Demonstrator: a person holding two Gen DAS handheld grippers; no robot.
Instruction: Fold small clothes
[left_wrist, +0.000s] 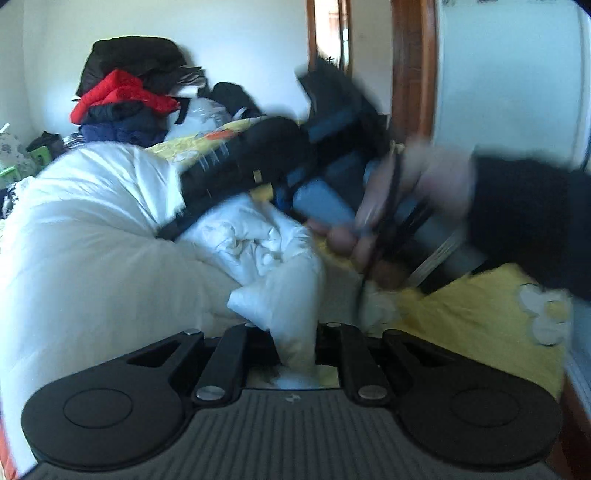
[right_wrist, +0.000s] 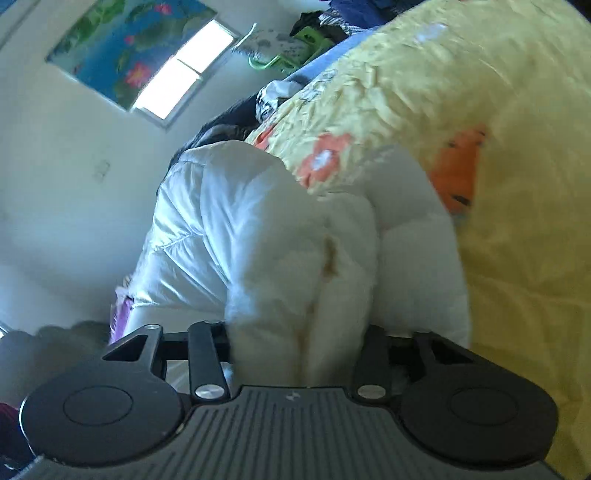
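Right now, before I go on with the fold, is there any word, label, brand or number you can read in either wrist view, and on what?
None can be read.
Small pale mark on the left gripper body: too small to read.
Same mark on the right gripper body: too small.
Pale stripes on the black strap over the white garment: blurred, no letters.
Wall picture: flowers and leaves only, no text.

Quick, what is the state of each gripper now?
Left gripper: shut on white garment.
Right gripper: shut on the white garment's thick fold.
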